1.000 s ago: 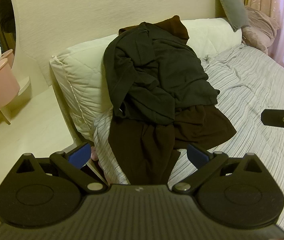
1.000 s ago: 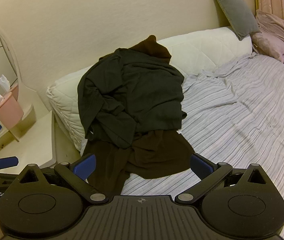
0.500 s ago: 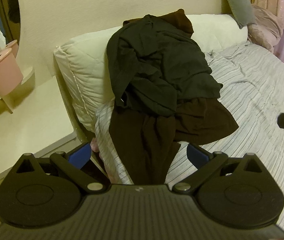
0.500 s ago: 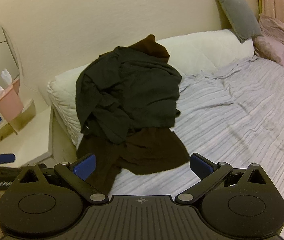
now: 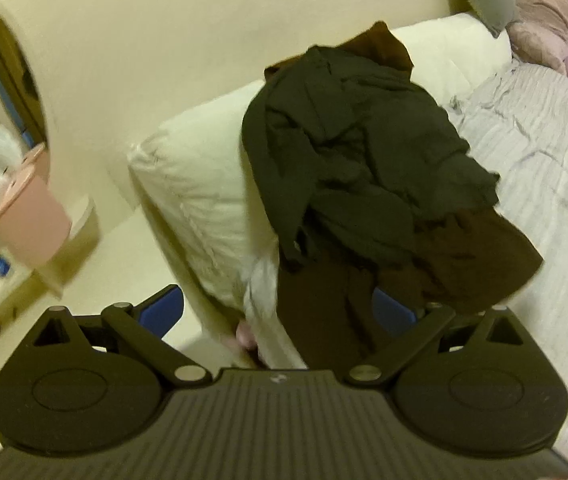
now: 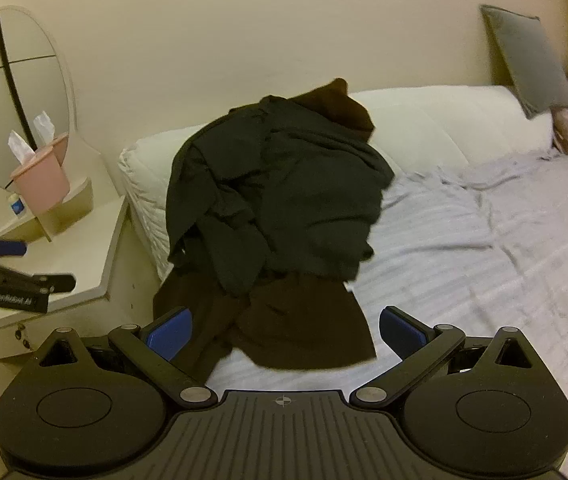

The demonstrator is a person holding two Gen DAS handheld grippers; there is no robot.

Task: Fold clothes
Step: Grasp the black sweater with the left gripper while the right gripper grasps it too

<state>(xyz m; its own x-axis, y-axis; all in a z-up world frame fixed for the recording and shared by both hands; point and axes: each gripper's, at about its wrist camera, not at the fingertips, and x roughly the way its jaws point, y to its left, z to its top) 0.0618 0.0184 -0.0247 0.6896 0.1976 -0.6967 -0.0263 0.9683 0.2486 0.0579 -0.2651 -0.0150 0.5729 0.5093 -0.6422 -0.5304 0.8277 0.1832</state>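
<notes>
A crumpled dark green garment lies heaped on a dark brown garment at the head of the bed, draped over a white pillow. Both also show in the right wrist view, green above brown. My left gripper is open and empty, close to the hanging brown cloth at the bed's left edge. My right gripper is open and empty, just short of the brown garment's lower hem. The left gripper's side also shows in the right wrist view.
A striped grey sheet covers the bed to the right. A cream nightstand with a pink tissue box and an oval mirror stands left of the bed. A grey cushion and pink bedding lie at the far right.
Both grippers have moved closer to the clothes pile. The left gripper has swung left and down toward the bed's edge; its view is blurred. The clothes have not moved.
</notes>
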